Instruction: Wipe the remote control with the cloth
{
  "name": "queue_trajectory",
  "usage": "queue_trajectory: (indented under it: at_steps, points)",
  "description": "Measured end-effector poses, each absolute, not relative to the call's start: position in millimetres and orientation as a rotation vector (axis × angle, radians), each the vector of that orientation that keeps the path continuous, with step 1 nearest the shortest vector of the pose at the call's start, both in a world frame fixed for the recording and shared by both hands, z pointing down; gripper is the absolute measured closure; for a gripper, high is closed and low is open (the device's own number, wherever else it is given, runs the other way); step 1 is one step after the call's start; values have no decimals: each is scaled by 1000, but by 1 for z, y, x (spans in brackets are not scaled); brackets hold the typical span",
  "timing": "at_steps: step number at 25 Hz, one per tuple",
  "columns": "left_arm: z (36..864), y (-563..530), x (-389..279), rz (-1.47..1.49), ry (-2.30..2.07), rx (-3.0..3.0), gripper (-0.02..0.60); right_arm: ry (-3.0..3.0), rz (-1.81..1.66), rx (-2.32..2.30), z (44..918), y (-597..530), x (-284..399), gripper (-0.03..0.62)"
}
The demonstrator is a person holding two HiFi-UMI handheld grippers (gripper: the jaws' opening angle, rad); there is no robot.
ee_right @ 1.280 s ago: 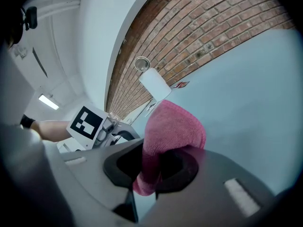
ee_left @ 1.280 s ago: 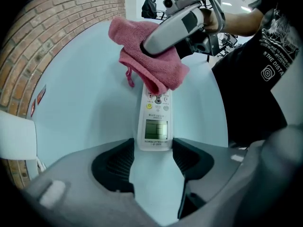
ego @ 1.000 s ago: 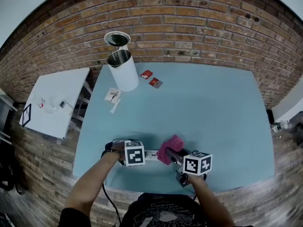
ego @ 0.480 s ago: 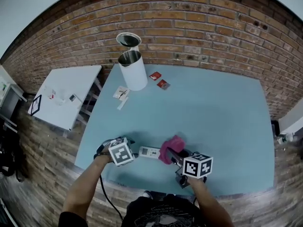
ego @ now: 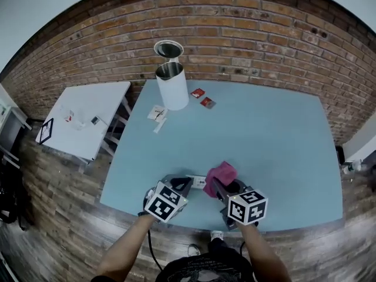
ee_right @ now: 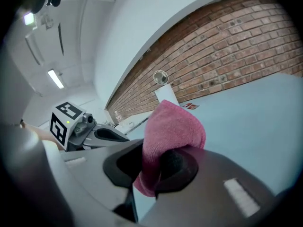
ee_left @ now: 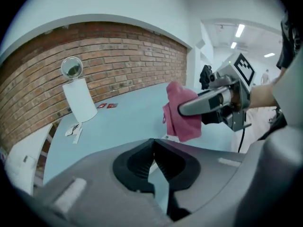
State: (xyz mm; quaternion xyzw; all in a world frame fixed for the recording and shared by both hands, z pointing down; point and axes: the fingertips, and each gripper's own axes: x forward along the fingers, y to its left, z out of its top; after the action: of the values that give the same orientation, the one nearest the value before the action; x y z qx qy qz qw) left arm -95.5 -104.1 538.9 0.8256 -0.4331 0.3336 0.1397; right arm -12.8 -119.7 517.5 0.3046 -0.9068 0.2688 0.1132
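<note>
The white remote control (ego: 197, 181) lies flat on the blue table (ego: 264, 140) near its front edge, between my two grippers. My left gripper (ego: 183, 185) hovers just left of the remote, tilted down. Its jaws are shut (ee_left: 152, 144) with nothing between them. My right gripper (ego: 218, 187) is shut on a pink cloth (ego: 222, 172). In the right gripper view the cloth (ee_right: 173, 126) bulges up out of the closed jaws (ee_right: 154, 167). The left gripper view shows the cloth (ee_left: 182, 115) hanging from the right gripper above the table.
A white cylindrical bin (ego: 172, 86) with its lid raised stands at the table's back left. Two red packets (ego: 202, 97) and paper slips (ego: 157, 113) lie near it. A white side table (ego: 88, 119) stands to the left. A brick wall runs behind.
My left gripper drew back off the remote's left end, rose and rolled, and its jaws went from open to shut. My right gripper lifted a little with the cloth.
</note>
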Motion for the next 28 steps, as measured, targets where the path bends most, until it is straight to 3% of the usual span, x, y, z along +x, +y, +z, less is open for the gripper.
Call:
queue_trajectory:
  at_steps: [8, 28]
  points:
    - [509, -71, -72, 569, -1384, 2303, 581, -2656, 675, 1007, 497, -71, -14, 531]
    - [493, 0, -22, 362, -1471, 2352, 584, -2596, 534, 1244, 479, 11, 26, 531]
